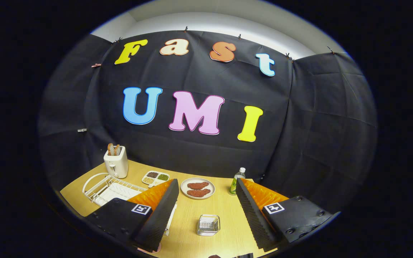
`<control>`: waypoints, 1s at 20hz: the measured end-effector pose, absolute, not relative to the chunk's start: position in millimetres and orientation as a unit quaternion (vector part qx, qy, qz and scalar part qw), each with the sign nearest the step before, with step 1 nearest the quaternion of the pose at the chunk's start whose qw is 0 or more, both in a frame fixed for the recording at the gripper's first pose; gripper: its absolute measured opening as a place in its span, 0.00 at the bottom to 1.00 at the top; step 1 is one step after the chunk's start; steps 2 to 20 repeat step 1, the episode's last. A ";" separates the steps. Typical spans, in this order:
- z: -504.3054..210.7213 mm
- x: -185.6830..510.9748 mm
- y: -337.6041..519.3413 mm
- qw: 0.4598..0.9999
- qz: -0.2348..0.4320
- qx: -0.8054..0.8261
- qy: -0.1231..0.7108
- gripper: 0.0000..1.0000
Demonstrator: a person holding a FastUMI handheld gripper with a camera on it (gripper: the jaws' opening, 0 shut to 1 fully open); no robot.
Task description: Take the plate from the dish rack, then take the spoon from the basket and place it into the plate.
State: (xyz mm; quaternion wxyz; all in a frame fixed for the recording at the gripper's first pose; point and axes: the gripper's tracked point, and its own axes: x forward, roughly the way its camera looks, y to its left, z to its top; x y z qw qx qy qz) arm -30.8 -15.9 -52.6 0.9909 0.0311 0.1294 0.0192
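Observation:
My gripper is open and held above the wooden table, with nothing between its fingers. A small metal mesh basket sits on the table below the gap between the fingers; I cannot make out what is in it. To the left stands the white wire dish rack, its near end hidden behind the left finger. A pinkish round rim peeks out under that finger's base; what it belongs to is unclear.
Beyond the fingertips lies a pale dish with two reddish-brown food pieces. A green bottle stands by the right fingertip. A white toaster and a divided snack tray sit near the back wall.

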 end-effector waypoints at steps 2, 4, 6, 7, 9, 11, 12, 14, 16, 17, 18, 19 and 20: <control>-52.6 -30.9 -14.8 0.991 0.021 0.030 0.130 0.98; -52.6 -30.9 -14.8 0.991 0.021 0.030 0.130 0.98; -52.6 -30.9 -14.8 0.991 0.021 0.030 0.130 0.98; -52.6 -30.9 -14.8 0.991 0.021 0.030 0.130 0.98; -52.6 -30.9 -14.8 0.991 0.021 0.030 0.130 0.98; -52.6 -30.9 -14.8 0.991 0.021 0.030 0.130 0.98; -52.6 -30.9 -14.8 0.991 0.021 0.030 0.130 0.98; -52.6 -30.9 -14.8 0.991 0.021 0.030 0.130 0.98; -52.6 -30.9 -14.8 0.991 0.021 0.030 0.130 0.98; -52.6 -30.9 -14.8 0.991 0.021 0.030 0.130 0.98; -52.6 -30.9 -14.8 0.991 0.021 0.030 0.130 0.98; -52.6 -30.9 -14.8 0.991 0.021 0.030 0.130 0.98; -52.6 -30.9 -14.8 0.991 0.021 0.030 0.130 0.98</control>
